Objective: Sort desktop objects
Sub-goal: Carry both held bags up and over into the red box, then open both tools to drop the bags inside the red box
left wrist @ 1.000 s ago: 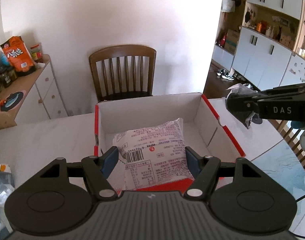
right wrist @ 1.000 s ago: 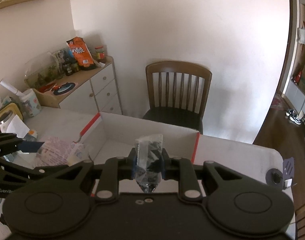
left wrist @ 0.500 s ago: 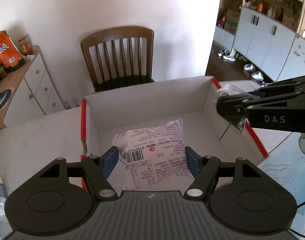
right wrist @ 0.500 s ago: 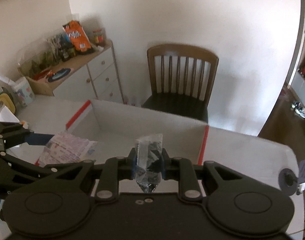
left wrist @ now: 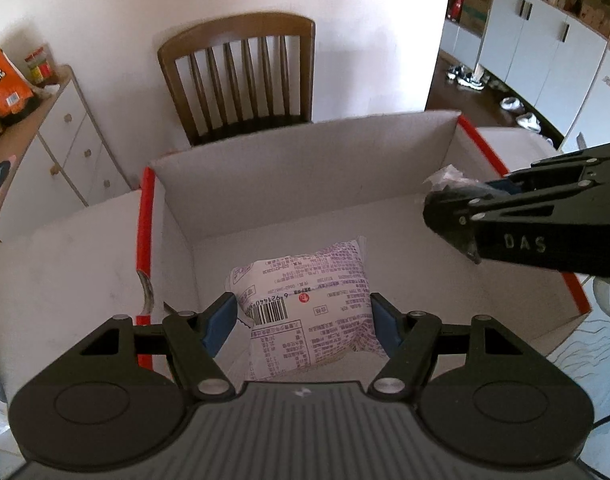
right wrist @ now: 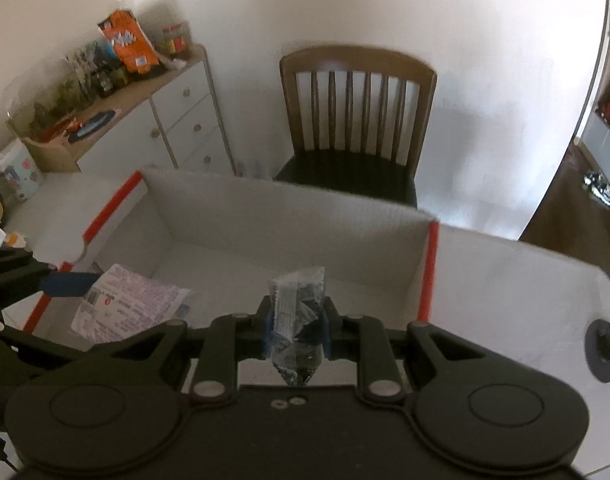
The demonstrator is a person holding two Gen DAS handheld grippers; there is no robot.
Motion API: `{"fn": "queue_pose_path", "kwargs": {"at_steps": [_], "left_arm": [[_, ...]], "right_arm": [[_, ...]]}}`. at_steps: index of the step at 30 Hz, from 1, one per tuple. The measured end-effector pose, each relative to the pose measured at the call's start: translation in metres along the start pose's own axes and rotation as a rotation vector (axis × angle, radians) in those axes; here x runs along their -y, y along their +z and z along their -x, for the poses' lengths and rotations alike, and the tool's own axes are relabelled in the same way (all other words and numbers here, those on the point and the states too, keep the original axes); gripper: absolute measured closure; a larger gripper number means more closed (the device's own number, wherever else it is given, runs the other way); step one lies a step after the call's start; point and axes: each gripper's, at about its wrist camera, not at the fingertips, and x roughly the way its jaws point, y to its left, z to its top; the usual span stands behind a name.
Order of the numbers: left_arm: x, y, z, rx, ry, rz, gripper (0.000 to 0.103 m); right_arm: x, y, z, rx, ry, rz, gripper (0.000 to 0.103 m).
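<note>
1. The left gripper (left wrist: 301, 318) is clamped on a white snack packet (left wrist: 305, 312) – its 2 pads press the packet's left and right sides, and its long axis runs away from the fingers toward the far wall of the box (left wrist: 305, 168).
2. The right gripper (right wrist: 297, 322) is pinched tight on a small clear bag (right wrist: 299, 312) of dark pieces, standing upright between the fingers.
3. Both loads hang over the box's open inside – packet at the near left, bag toward the right; release looks like the next step.

orange snack bag (left wrist: 3, 84) cropped, packet print (left wrist: 305, 312) unreadable
</note>
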Motion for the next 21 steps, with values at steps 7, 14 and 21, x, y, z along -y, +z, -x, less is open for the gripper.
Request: {"fn": "queue_pose_path", "kwargs": {"at_steps": [7, 14, 21], "left_arm": [[-0.003, -0.001, -0.016, -0.039, 0.006, -0.015, 0.032], [0.002, -0.003, -0.029, -0.084, 0.007, -0.043, 0.032], [0.001, -0.005, -0.04, -0.131, -0.003, -0.038, 0.032]], "right_arm": [[-0.009, -0.007, -0.022, -0.073, 0.006, 0.022, 0.081], [-0.009, -0.012, -0.036, -0.138, 0.0, 0.03, 0.081], [-0.005, -0.016, -0.047, -0.191, -0.003, 0.017, 0.081]]}}
